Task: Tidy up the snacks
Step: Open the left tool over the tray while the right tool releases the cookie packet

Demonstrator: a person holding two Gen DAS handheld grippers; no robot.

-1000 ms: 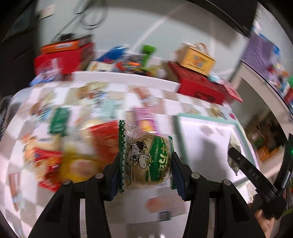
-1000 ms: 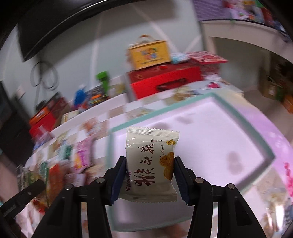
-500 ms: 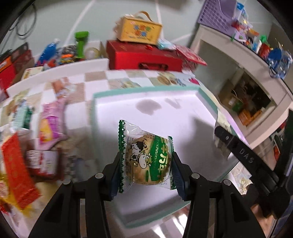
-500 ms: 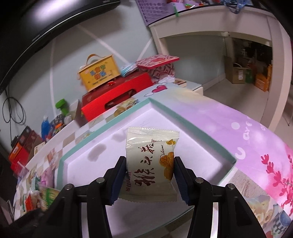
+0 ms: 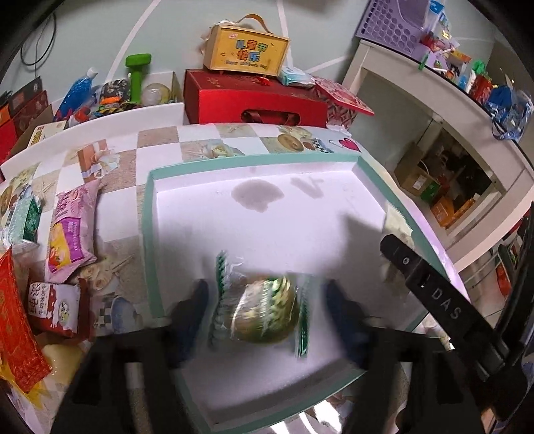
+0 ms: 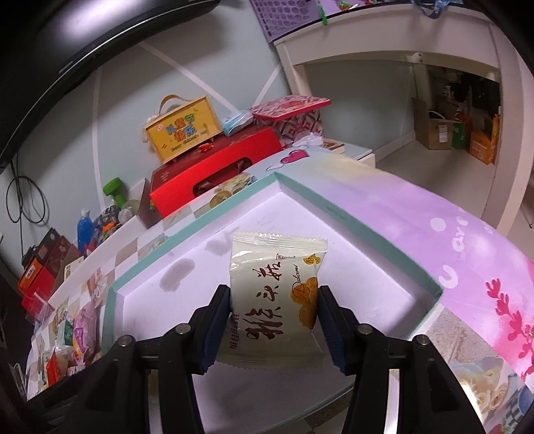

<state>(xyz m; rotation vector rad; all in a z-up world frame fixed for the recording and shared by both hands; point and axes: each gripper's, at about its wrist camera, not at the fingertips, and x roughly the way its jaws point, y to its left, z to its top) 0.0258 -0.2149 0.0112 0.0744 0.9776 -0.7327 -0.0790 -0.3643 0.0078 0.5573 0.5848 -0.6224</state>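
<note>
Over teal-rimmed white tray [image 5: 148,233] on checkered tablecloth [image 5: 157,137], left gripper [image 5: 263,313] opening around green snack [image 5: 263,313], right gripper [image 6: 273,320] clamping cream packet [image 6: 277,293].

A lived-in home room, used partly for storage. The surface [image 5: 160,157] wears a checked cloth printed with roses and gifts, joined by a purple flowered one [image 6: 467,253]. Gift boxes are stacked against the pale wall: a yellow box [image 5: 245,51] on a red box [image 5: 253,103]. A green dumbbell [image 5: 137,71] and a blue bottle [image 5: 78,88] stand among clutter. A white shelf [image 5: 444,86] carries a purple basket [image 5: 393,23] and trinkets, with cardboard cartons [image 6: 440,128] on the floor beneath. Snack packets [image 5: 71,227] lie loose.
</note>
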